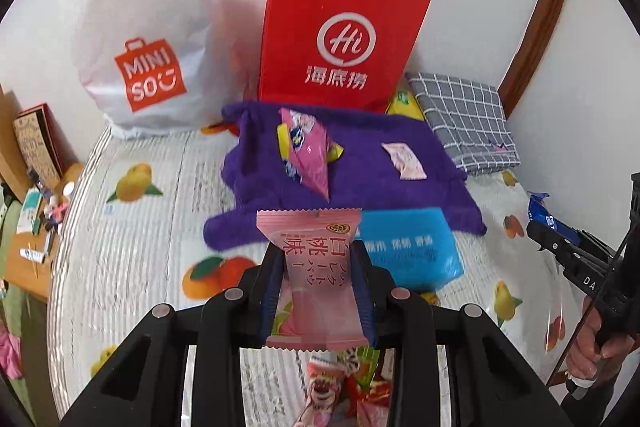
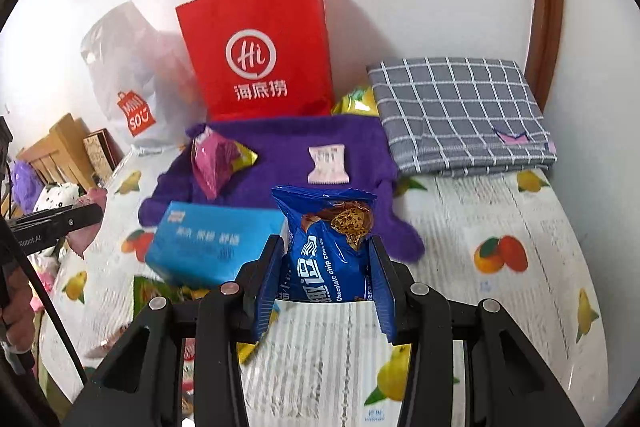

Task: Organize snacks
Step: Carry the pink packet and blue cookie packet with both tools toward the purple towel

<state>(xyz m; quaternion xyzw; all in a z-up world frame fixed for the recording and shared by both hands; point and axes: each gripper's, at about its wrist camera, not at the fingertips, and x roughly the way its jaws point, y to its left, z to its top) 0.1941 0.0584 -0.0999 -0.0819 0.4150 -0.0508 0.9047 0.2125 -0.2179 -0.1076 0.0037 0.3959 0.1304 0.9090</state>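
My left gripper (image 1: 318,251) is shut on a pink peach-flavour snack packet (image 1: 316,275), held upright above the table. My right gripper (image 2: 326,243) is shut on a blue chocolate chip cookie packet (image 2: 332,227), also lifted. Each wrist view catches the other gripper at its edge: the right gripper (image 1: 540,231) and the left gripper (image 2: 92,213). Behind both lies a purple towel (image 1: 360,163) bearing a pink triangular packet (image 1: 310,155) and a small pale pink packet (image 1: 404,161). A blue box (image 2: 212,243) lies at the towel's near edge.
A red paper bag (image 1: 340,39) and a white Miniso bag (image 1: 144,39) stand against the wall. A folded grey check cloth (image 1: 464,119) lies at the back right, a yellow packet (image 1: 404,103) beside it. More snacks (image 1: 344,379) lie on the fruit-print table cover (image 1: 140,227).
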